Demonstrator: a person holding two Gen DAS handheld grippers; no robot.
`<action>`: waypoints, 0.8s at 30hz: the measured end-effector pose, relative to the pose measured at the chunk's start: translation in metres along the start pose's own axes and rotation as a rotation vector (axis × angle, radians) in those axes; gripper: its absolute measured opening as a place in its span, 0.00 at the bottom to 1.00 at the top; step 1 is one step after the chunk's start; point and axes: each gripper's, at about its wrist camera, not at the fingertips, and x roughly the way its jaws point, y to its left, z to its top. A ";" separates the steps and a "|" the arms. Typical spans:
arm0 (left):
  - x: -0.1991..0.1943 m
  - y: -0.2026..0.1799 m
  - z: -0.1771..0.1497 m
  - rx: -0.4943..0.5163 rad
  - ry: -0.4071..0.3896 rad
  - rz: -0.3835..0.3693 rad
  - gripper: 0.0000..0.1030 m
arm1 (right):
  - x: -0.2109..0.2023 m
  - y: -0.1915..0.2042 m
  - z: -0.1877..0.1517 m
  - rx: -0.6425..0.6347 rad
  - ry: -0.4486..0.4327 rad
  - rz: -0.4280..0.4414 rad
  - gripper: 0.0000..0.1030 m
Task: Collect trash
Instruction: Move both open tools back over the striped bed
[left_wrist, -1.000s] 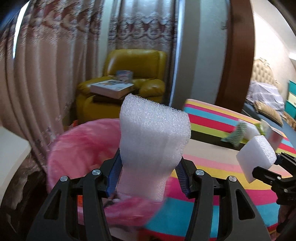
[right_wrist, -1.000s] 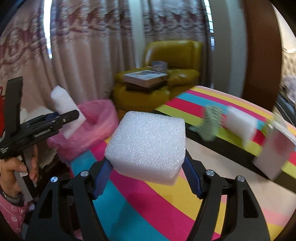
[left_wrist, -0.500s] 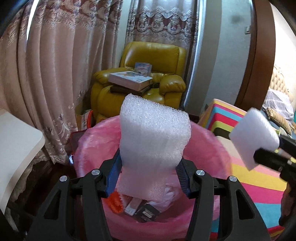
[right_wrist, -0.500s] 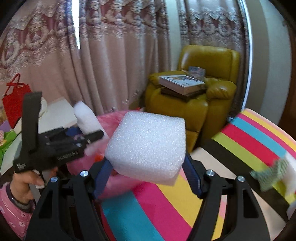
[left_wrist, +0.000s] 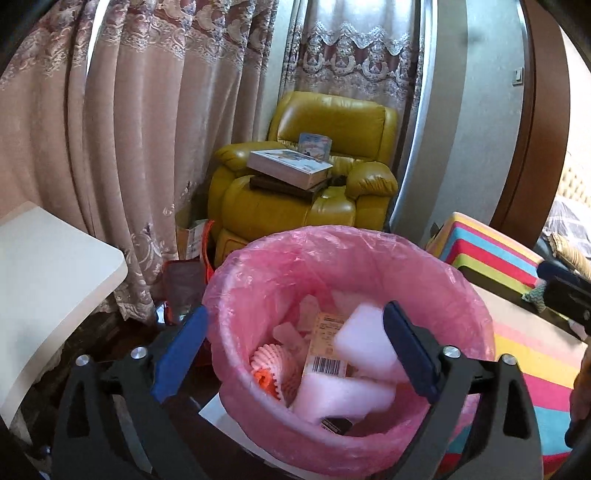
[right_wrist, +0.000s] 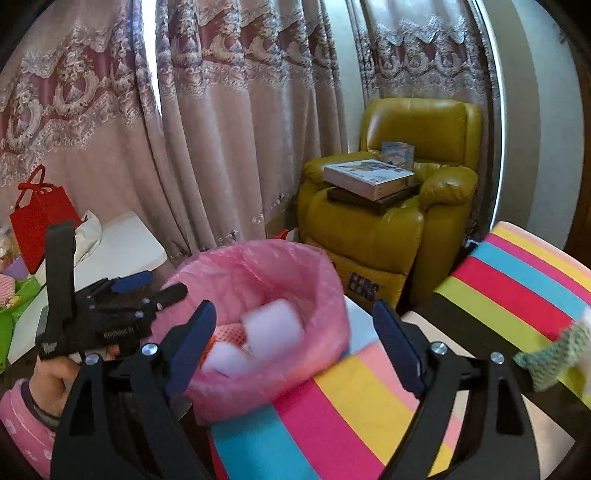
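A bin lined with a pink bag (left_wrist: 369, 251) stands below my left gripper (left_wrist: 295, 350), which is open and empty over its mouth. Inside lie two white foam blocks (left_wrist: 365, 345), a barcode-labelled wrapper (left_wrist: 325, 354) and an orange-white foam net (left_wrist: 267, 369). In the right wrist view the same bin (right_wrist: 258, 266) sits just ahead of my right gripper (right_wrist: 295, 343), which is open and empty. The foam blocks (right_wrist: 273, 326) show blurred inside it. The left gripper (right_wrist: 122, 310) shows at the left, held by a hand.
A yellow armchair (left_wrist: 314, 192) with stacked books (left_wrist: 288, 168) stands behind the bin, before curtains. A white table (left_wrist: 44, 266) is at the left. A striped cloth surface (right_wrist: 498, 295) lies to the right with a green knitted item (right_wrist: 546, 354). A red bag (right_wrist: 40, 218) stands far left.
Both grippers opened and let go of their foam blocks, which now lie in the pink-lined bin. Both grippers moved closer over the bin.
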 end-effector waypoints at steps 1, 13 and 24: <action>-0.002 -0.003 0.000 0.002 -0.003 -0.004 0.87 | -0.005 -0.003 -0.004 0.003 -0.001 -0.012 0.82; -0.005 -0.092 -0.007 0.129 0.021 -0.112 0.87 | -0.087 -0.078 -0.057 0.133 -0.038 -0.252 0.82; -0.003 -0.186 -0.023 0.261 0.062 -0.244 0.87 | -0.165 -0.173 -0.092 0.316 -0.105 -0.545 0.82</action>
